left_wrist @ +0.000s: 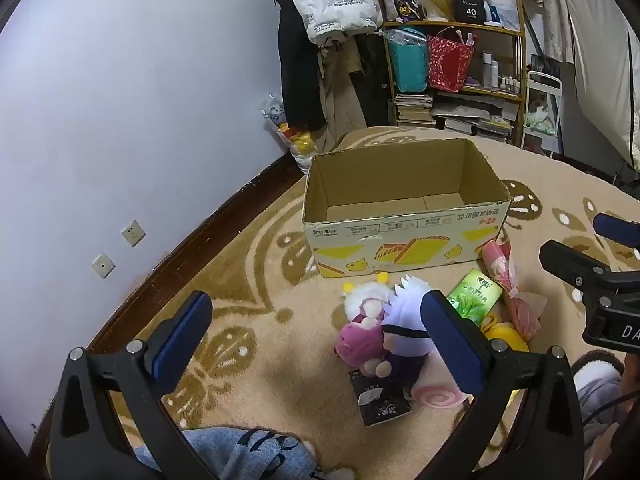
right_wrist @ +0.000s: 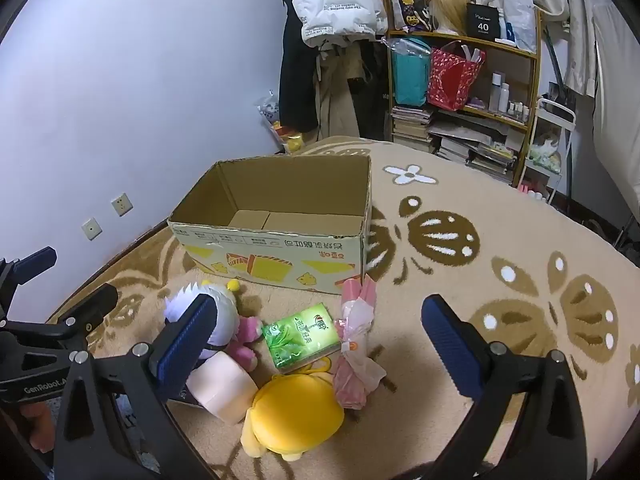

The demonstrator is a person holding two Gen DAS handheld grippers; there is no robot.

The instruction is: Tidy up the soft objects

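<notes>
From the left wrist we've got the left gripper (left_wrist: 316, 336) with jaws wide apart and nothing between them, hanging over the carpet (left_wrist: 256, 320). The cardboard box (left_wrist: 404, 216) sits empty just behind a heap of stuff: a white-haired plush doll (left_wrist: 400, 320) tangled with a pink plush (left_wrist: 356, 340), a green tissue pack (left_wrist: 476, 294), and a black tissue pack (left_wrist: 378, 400) half under them. Over on the right wrist view, the right gripper (right_wrist: 316, 340) is spread wide too, holding nothing, with a yellow plush (right_wrist: 296, 412) closest, then a pink towel roll (right_wrist: 220, 386) and a pink wrapped bundle (right_wrist: 356, 344). Our worry: the dolls overlap, so one grab could drag two, and both grippers heading for the same pile might bump.
</notes>
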